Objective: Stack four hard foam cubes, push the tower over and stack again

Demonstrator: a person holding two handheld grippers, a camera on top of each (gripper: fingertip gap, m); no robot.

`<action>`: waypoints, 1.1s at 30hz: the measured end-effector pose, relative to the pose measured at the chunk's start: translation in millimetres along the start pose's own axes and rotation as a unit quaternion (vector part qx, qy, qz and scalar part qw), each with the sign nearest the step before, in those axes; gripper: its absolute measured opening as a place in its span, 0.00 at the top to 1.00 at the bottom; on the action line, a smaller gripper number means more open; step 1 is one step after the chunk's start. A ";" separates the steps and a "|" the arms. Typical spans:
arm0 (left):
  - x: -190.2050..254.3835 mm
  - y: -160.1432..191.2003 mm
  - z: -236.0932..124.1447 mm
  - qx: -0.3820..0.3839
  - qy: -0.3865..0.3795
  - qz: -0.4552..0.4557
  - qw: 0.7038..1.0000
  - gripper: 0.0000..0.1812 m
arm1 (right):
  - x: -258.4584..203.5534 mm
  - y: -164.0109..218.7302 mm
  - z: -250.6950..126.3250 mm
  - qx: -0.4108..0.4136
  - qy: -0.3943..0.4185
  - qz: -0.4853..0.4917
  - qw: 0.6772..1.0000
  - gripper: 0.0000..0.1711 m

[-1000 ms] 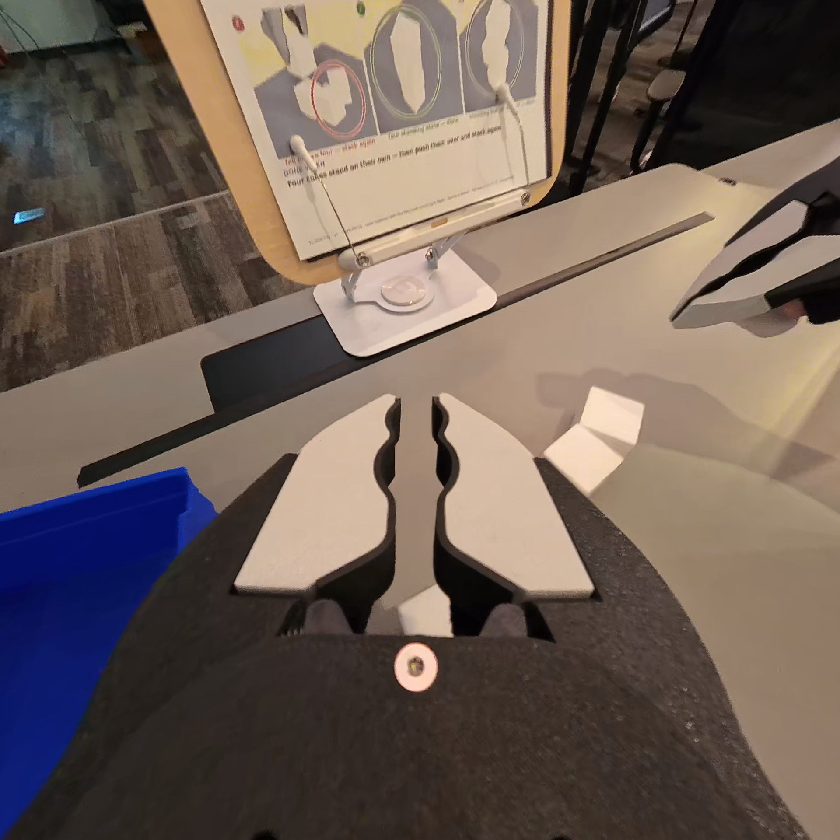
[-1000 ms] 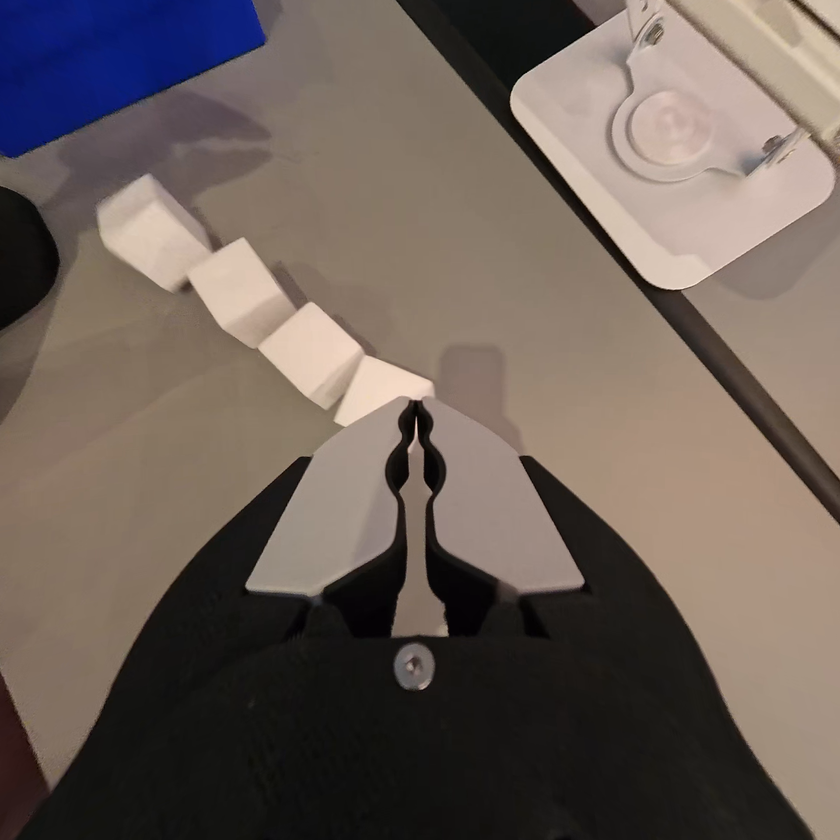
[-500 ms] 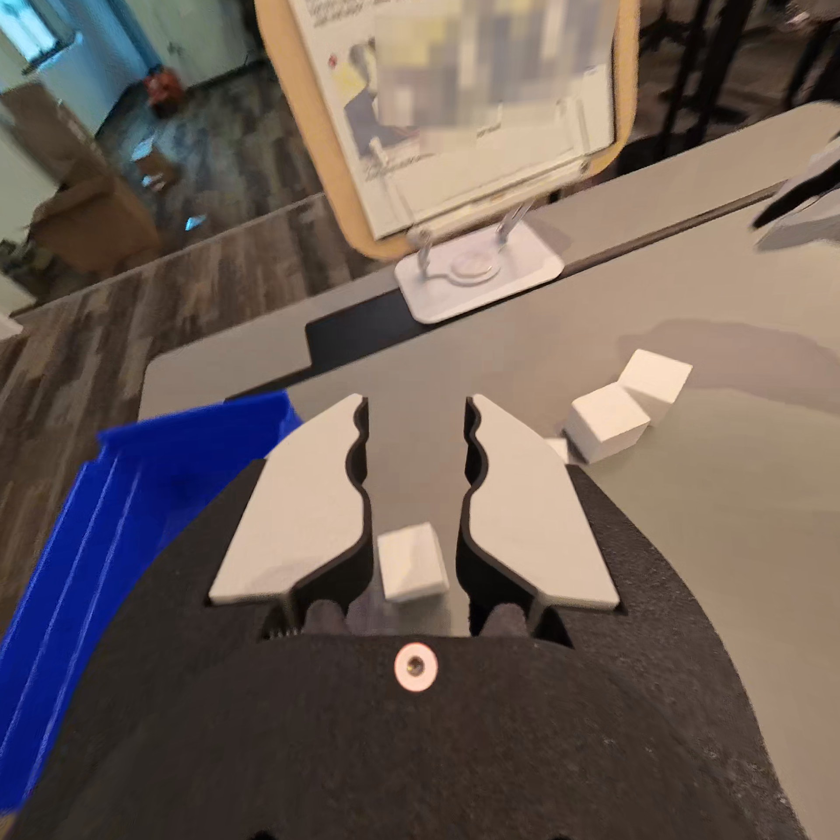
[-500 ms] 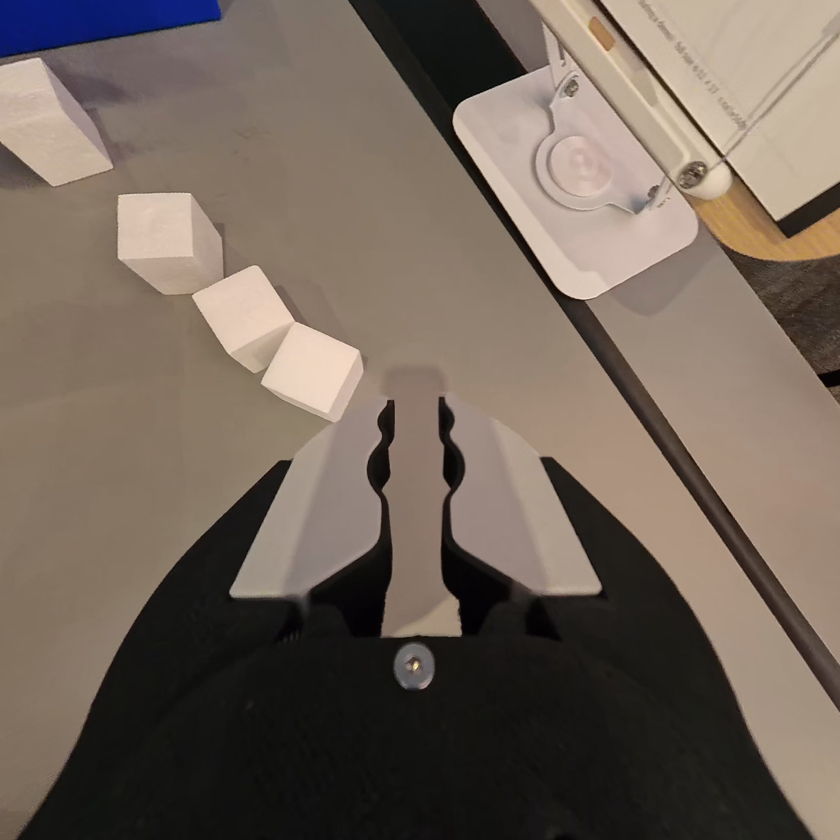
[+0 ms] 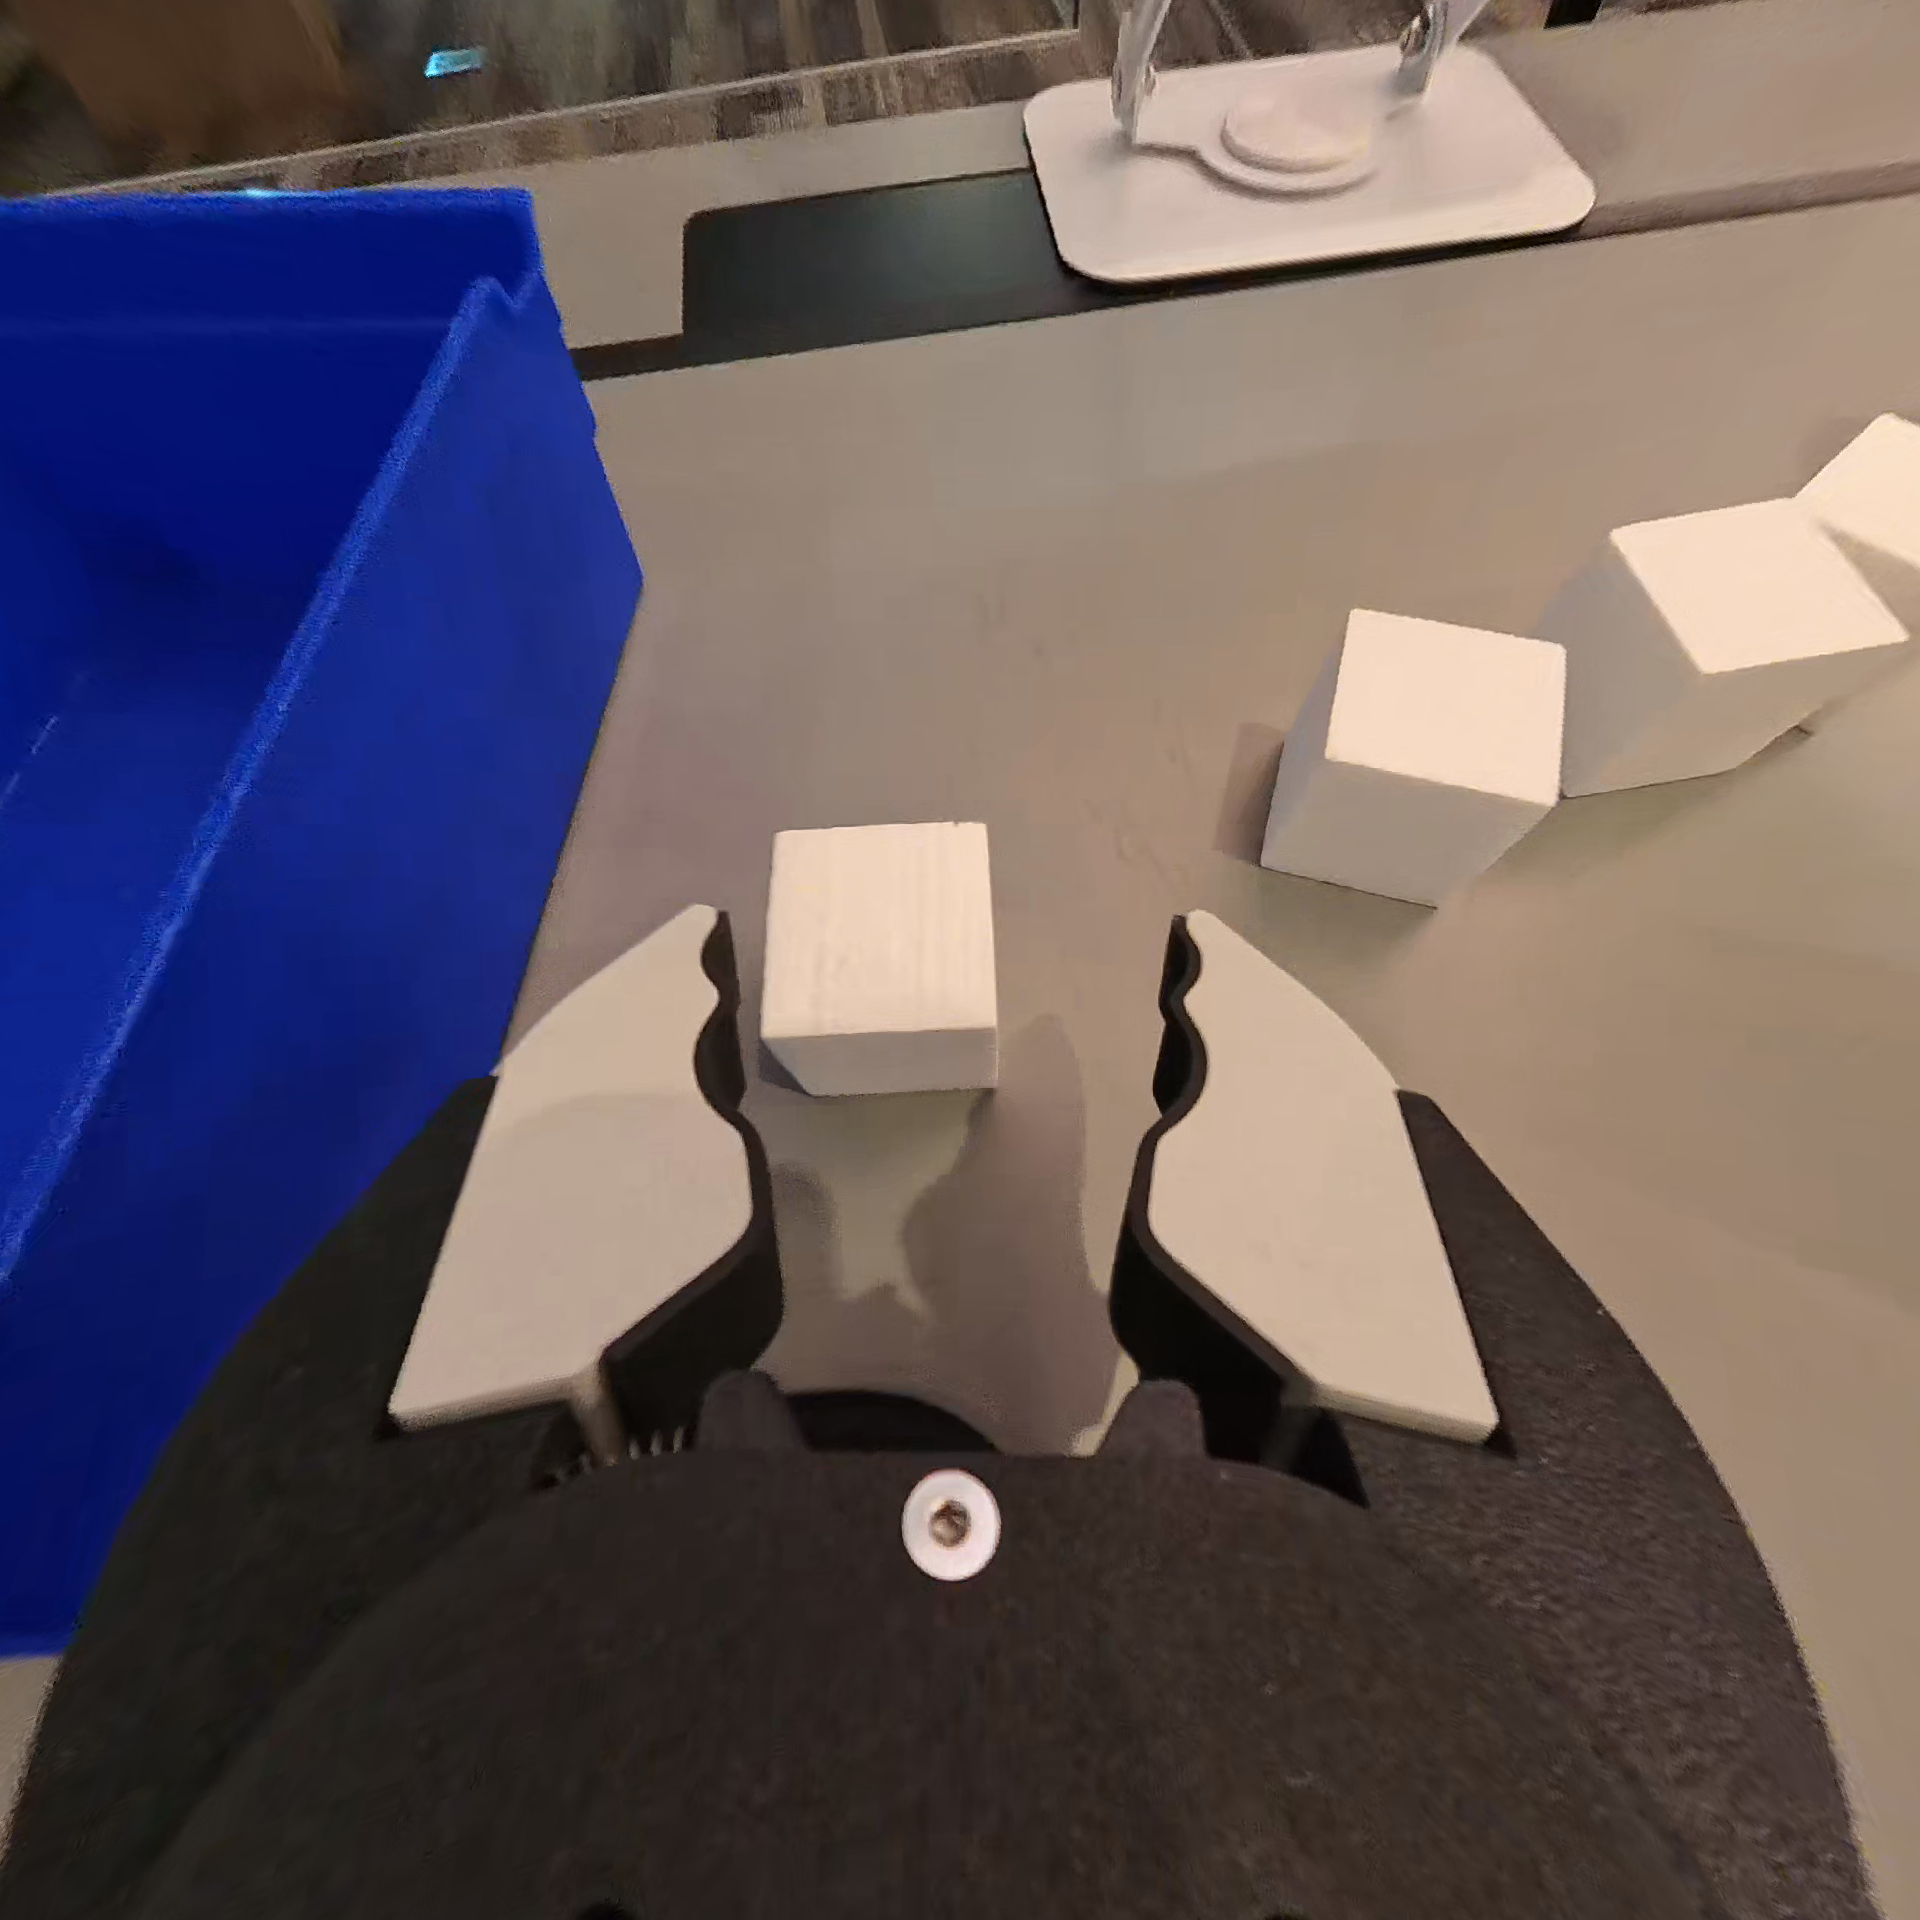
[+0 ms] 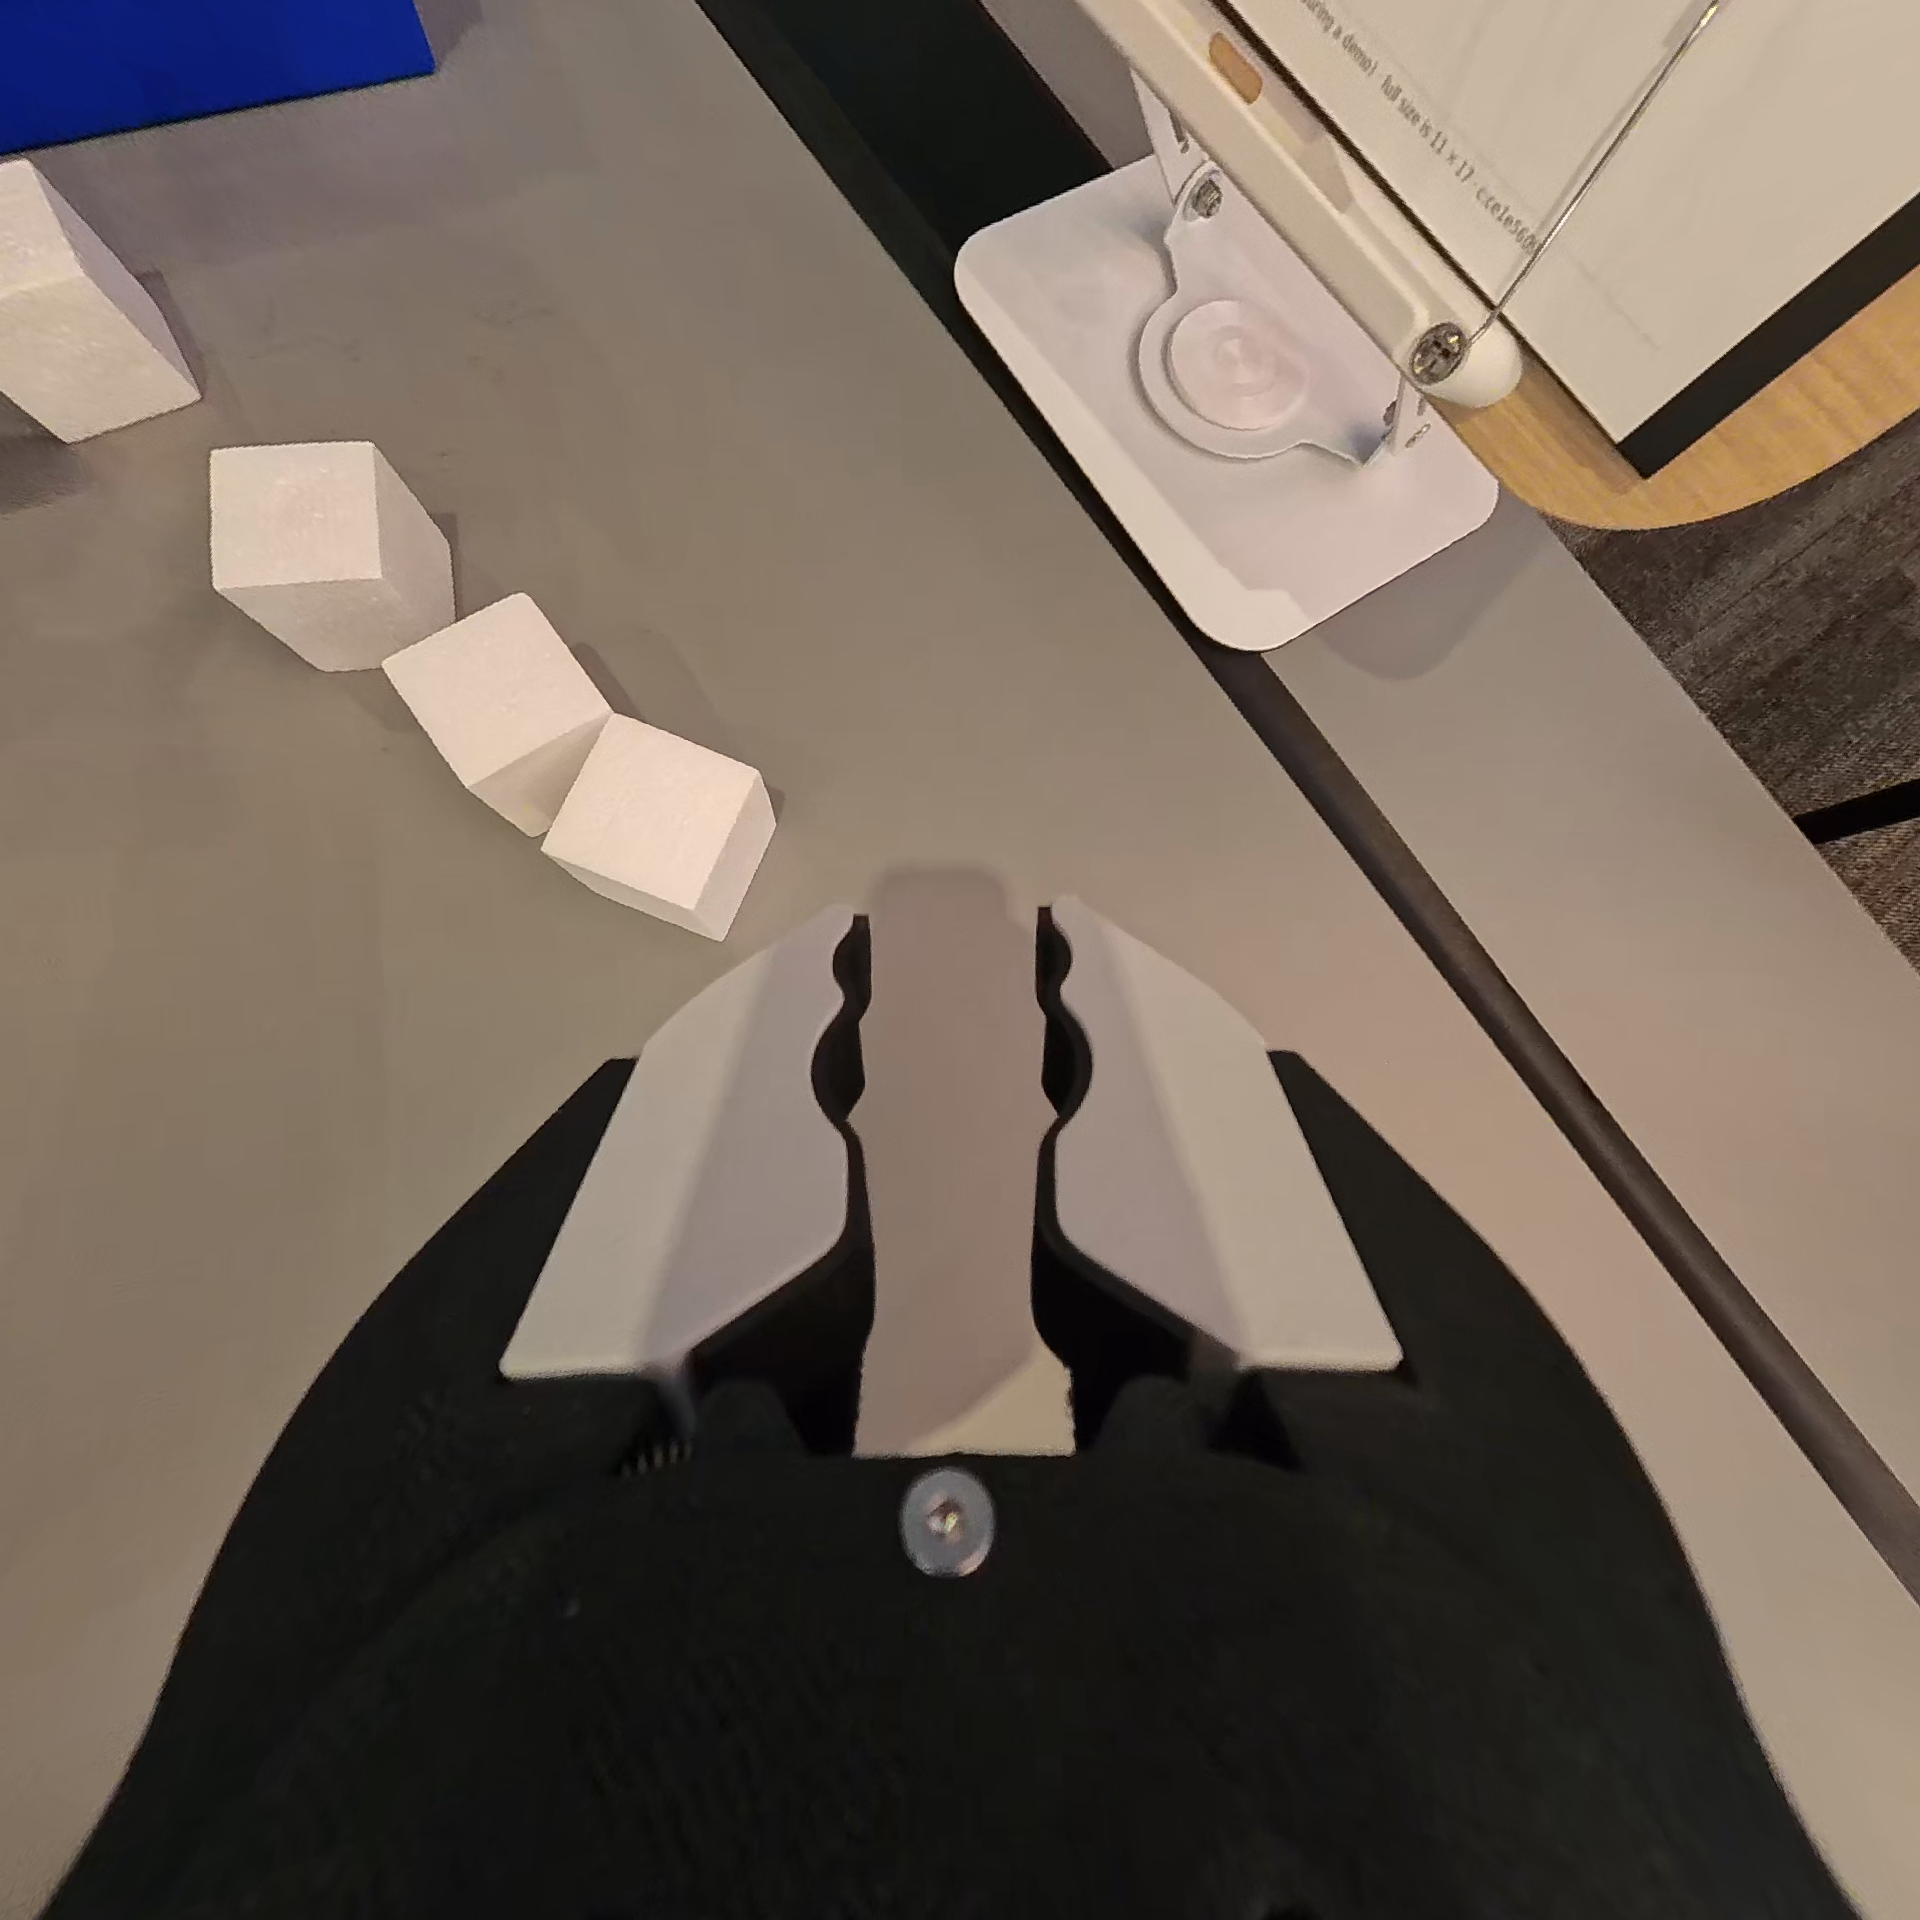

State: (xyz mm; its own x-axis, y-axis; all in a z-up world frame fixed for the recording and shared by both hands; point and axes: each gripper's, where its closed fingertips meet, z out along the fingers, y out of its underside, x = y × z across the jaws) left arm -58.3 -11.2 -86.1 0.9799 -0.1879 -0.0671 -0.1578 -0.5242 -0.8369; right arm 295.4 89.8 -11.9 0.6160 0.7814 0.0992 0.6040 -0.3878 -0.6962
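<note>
Along the left edge of the left wrist view, a blue bin (image 5: 260, 644) filled the upper and middle frame on the grey table (image 5: 935, 582). Just right of it, at centre, the left gripper (image 5: 951, 920) was spread wide, its fingers (image 5: 613, 1143) pointing up the frame. A white foam cube (image 5: 881, 951) sat between the fingertips, close against the left one; whether they touched was hard to tell. To the right lay a second cube (image 5: 1418, 753), then a third cube (image 5: 1745, 644) tipped against it, and a fourth cube (image 5: 1870, 488) cut by the right edge. A white stand base (image 5: 1309, 156) sat at the top.

In the right wrist view, one cube (image 6: 73, 301) lay at the far left edge, another (image 6: 322, 545) stood apart beside it, and two more (image 6: 494, 701) (image 6: 660, 821) leaned together toward the centre. The right gripper (image 6: 951, 914) at lower centre was released, parted by a moderate gap with only bare table between its fingers, just right of the nearest cube. At the upper right stood the white base (image 6: 1236, 499) carrying a wooden board (image 6: 1714, 436) with a printed sheet (image 6: 1683, 156).
</note>
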 end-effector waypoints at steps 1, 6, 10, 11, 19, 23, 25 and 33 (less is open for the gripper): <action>-0.3 2.0 4.7 -0.007 -0.009 0.006 1.000 0.58 | -0.4 1.5 1.7 -0.005 -0.001 0.002 1.000 0.81; -13.6 16.8 23.8 -0.056 -0.077 0.052 0.994 0.58 | -11.8 7.4 19.7 -0.039 -0.009 0.014 0.999 0.75; -15.3 26.6 33.1 -0.079 -0.077 0.047 0.993 0.58 | -43.0 4.1 45.5 -0.069 -0.053 0.043 0.995 0.71; -17.4 28.8 34.2 -0.085 -0.079 0.046 0.992 0.58 | -51.9 3.8 52.2 -0.080 -0.063 0.045 0.994 0.70; -21.5 31.0 38.8 -0.085 -0.059 0.028 0.994 0.68 | -88.3 16.2 87.1 -0.163 -0.055 0.048 0.984 0.60; -21.7 30.8 38.3 -0.082 -0.061 0.035 0.994 0.68 | -95.2 23.7 98.6 -0.186 -0.051 0.056 0.980 0.58; -22.3 28.6 36.4 -0.075 -0.065 0.036 0.994 0.68 | -95.6 29.3 104.8 -0.200 -0.041 0.054 0.977 0.57; -22.6 7.8 19.6 -0.026 -0.073 0.028 0.997 0.68 | -91.4 47.2 118.4 -0.247 -0.013 0.045 0.968 0.62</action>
State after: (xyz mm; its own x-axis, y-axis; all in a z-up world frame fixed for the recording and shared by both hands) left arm -79.3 5.3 -101.7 0.9762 -0.0965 -0.1944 -0.2148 -0.5593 -0.8007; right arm 207.8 57.9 -138.0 0.6676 0.7438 0.0314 0.7209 -0.6354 -0.2766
